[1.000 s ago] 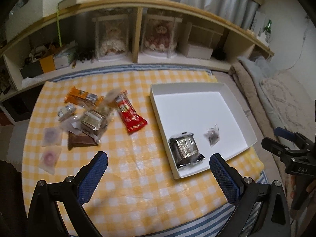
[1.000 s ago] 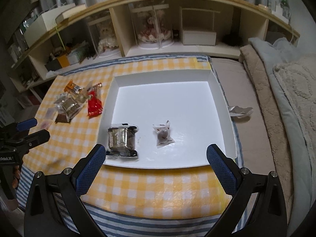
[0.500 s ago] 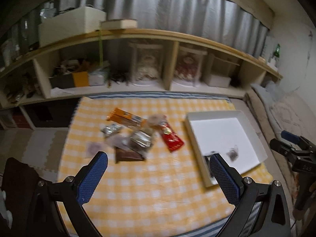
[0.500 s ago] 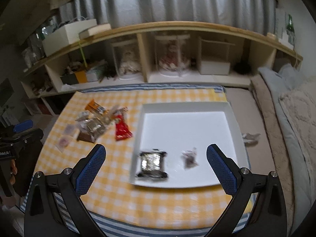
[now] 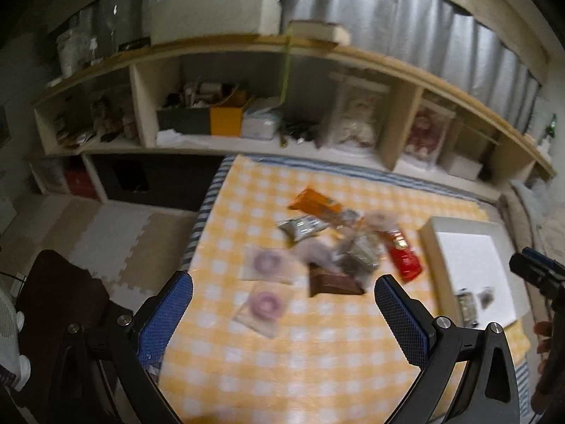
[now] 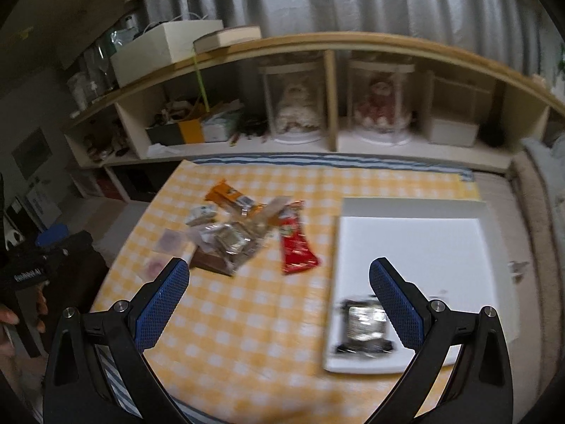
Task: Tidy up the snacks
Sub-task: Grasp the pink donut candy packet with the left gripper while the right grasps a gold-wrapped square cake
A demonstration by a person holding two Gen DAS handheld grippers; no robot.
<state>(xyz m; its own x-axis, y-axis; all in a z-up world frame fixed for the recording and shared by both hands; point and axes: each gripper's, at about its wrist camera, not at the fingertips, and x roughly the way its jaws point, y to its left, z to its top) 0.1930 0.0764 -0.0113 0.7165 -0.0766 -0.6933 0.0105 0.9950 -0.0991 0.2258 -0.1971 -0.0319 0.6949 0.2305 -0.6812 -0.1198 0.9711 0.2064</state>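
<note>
Both of my grippers have swung leftward since the earlier frame; left fingers (image 5: 284,312) and right fingers (image 6: 279,291) spread wide, empty. Snack pile (image 6: 243,233) at centre frame on the checked desk (image 6: 247,318); white tray (image 6: 416,247) at right holds a silver packet (image 6: 363,318).

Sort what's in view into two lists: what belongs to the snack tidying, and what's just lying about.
For the job:
white tray
silver packet in the tray
red packet
orange bar
brown packet
ring sweets

Lying about:
boxed dolls
shelf clutter
book
blanket
</note>
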